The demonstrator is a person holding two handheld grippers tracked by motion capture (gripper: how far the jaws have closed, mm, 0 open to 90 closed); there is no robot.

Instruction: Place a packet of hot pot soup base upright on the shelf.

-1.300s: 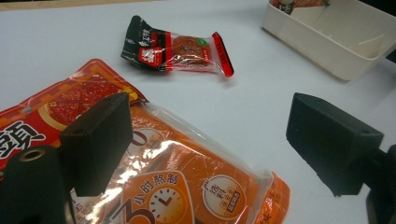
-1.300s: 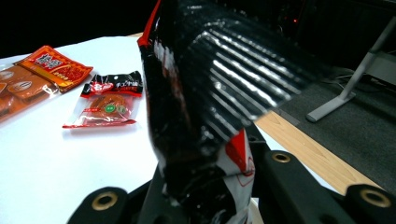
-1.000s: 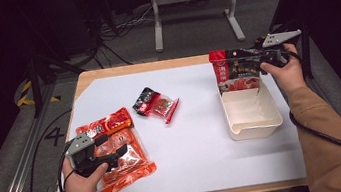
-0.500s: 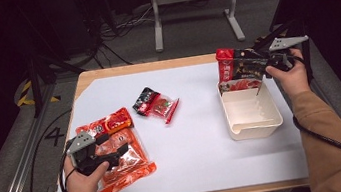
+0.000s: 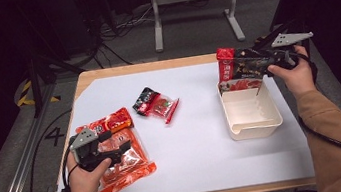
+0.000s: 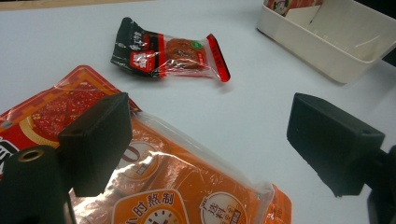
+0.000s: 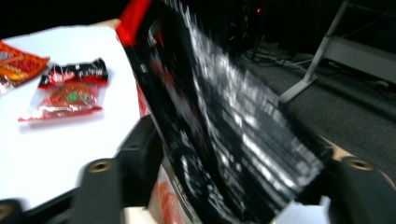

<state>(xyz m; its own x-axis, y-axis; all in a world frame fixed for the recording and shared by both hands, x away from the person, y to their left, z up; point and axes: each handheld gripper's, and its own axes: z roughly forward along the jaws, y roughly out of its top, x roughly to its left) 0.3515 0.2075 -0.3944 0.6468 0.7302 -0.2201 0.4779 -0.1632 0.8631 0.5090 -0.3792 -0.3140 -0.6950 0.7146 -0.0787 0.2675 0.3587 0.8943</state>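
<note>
A black packet with a red top end stands tilted on edge over the far rim of the white tub, at the table's far right.

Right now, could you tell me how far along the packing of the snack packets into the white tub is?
One red-and-black packet stands at the far end of the white tub, between the right tool's jaws, which have just been opening. The left tool hovers open over the big orange packet. That packet and the small packet mid-table are left.
</note>
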